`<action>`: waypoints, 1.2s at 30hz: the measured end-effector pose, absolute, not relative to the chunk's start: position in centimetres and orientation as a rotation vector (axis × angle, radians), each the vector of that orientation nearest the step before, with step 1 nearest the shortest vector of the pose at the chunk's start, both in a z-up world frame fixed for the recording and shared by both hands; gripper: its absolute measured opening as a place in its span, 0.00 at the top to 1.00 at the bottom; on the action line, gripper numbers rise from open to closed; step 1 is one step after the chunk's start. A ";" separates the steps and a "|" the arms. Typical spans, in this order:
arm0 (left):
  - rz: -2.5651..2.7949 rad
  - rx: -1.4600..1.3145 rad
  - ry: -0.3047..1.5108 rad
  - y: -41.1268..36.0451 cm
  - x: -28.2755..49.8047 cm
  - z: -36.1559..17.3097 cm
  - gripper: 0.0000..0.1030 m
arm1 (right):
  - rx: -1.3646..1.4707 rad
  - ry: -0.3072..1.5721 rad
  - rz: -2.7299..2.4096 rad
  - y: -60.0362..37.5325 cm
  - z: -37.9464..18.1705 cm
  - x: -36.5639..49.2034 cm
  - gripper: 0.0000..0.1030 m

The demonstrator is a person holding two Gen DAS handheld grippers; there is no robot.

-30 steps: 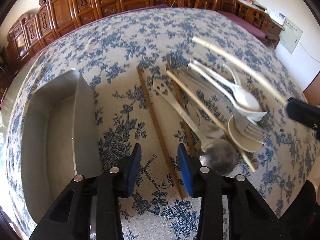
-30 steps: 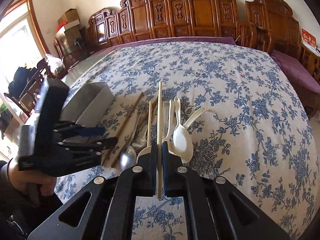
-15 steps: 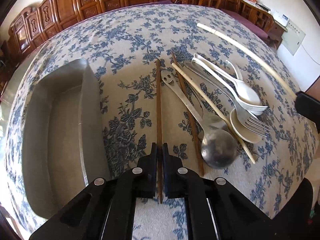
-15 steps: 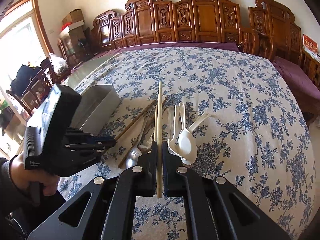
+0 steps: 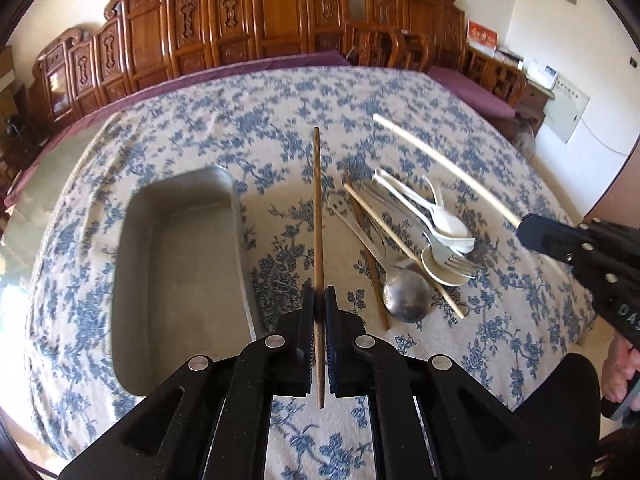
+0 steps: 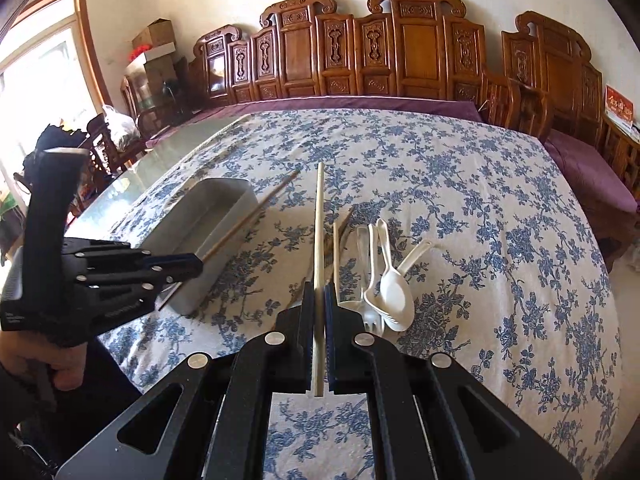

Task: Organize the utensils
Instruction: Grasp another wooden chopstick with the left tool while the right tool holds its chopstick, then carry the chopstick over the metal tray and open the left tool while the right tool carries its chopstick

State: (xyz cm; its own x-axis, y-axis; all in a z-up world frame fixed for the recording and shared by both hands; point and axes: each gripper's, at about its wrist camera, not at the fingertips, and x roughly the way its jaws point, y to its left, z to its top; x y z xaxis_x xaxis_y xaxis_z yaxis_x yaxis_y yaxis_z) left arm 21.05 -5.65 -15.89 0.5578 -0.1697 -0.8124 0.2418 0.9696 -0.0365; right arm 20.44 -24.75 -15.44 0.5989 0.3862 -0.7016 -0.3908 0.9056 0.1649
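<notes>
My left gripper (image 5: 319,292) is shut on a dark brown chopstick (image 5: 317,208) and holds it lifted above the cloth, just right of the metal tray (image 5: 176,264). My right gripper (image 6: 319,292) is shut on a pale chopstick (image 6: 319,232), also lifted; it shows in the left wrist view (image 5: 440,168). On the cloth lie another brown chopstick (image 5: 366,252), another pale chopstick (image 5: 400,244), a metal ladle (image 5: 406,296), white spoons (image 5: 448,224) and a fork (image 5: 456,258).
The table carries a blue-flowered cloth (image 6: 460,200). Carved wooden chairs (image 6: 400,52) line the far side. The left gripper's body (image 6: 100,276) shows at the left of the right wrist view, beside the tray (image 6: 208,236).
My left gripper closed on the dark chopstick and lifted it off the cloth. My right gripper kept its pale chopstick and rose a little.
</notes>
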 end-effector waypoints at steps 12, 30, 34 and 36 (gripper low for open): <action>-0.230 0.023 0.889 0.2 20.0 -13.9 0.96 | -0.020 0.799 0.464 -21.4 -14.5 19.9 0.94; -0.175 -0.065 0.949 5.9 21.4 -17.3 0.96 | -0.049 0.844 0.505 -16.0 -15.8 21.6 0.94; -0.174 -0.086 0.952 6.5 21.8 -17.6 0.96 | -0.049 0.851 0.510 -15.1 -15.9 22.0 0.94; -0.175 -0.094 0.953 6.7 22.0 -17.6 0.96 | -0.050 0.855 0.514 -14.6 -16.1 22.3 0.94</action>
State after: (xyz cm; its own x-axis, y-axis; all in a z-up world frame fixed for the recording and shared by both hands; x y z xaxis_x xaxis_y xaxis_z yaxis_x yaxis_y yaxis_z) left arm 22.02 6.65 -17.64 0.5662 -0.1900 -0.8021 0.1076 0.9818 -0.1566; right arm 22.26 -14.63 -16.09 0.5421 0.4132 -0.7317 -0.4526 0.8772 0.1601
